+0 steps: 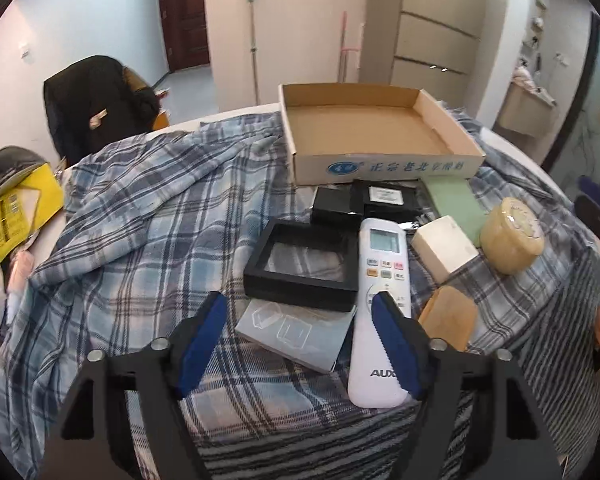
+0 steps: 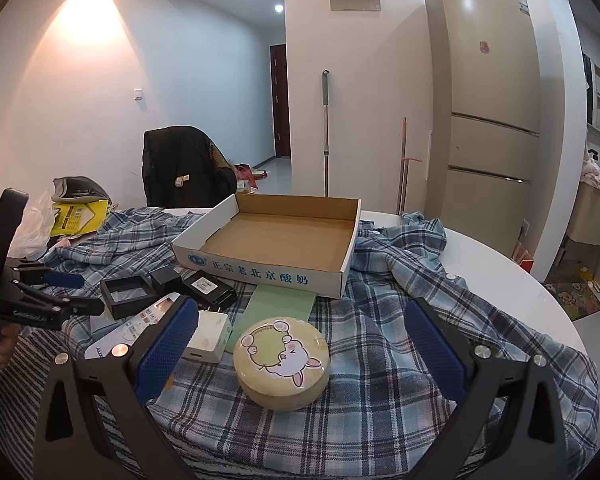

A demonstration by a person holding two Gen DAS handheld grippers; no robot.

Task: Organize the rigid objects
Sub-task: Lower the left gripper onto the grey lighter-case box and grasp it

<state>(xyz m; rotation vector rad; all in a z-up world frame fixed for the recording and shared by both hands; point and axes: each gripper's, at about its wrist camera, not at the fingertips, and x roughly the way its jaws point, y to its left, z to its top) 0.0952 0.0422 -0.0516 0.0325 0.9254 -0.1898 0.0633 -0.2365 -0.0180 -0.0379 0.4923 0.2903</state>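
An empty cardboard tray (image 1: 380,160) (image 2: 284,272) sits at the back of a plaid-covered table. In front of it lie a white remote (image 1: 382,280), a black frame box (image 1: 304,264), two small black boxes (image 1: 336,202), a white block (image 1: 444,248) (image 2: 208,336), a green flat card (image 1: 456,204) (image 2: 280,304), a round yellow tin (image 1: 512,236) (image 2: 282,360), a tan block (image 1: 450,318) and a clear plastic packet (image 1: 296,332). My left gripper (image 1: 300,344) is open above the packet and the remote's lower end. My right gripper (image 2: 300,348) is open, its fingers on either side of the tin.
A plaid shirt (image 1: 140,220) covers the round white table (image 2: 500,256). A yellow bag (image 1: 16,208) and clutter sit at the left edge. A chair with a dark jacket (image 2: 184,168) stands behind. A fridge (image 2: 484,100) stands at the back right.
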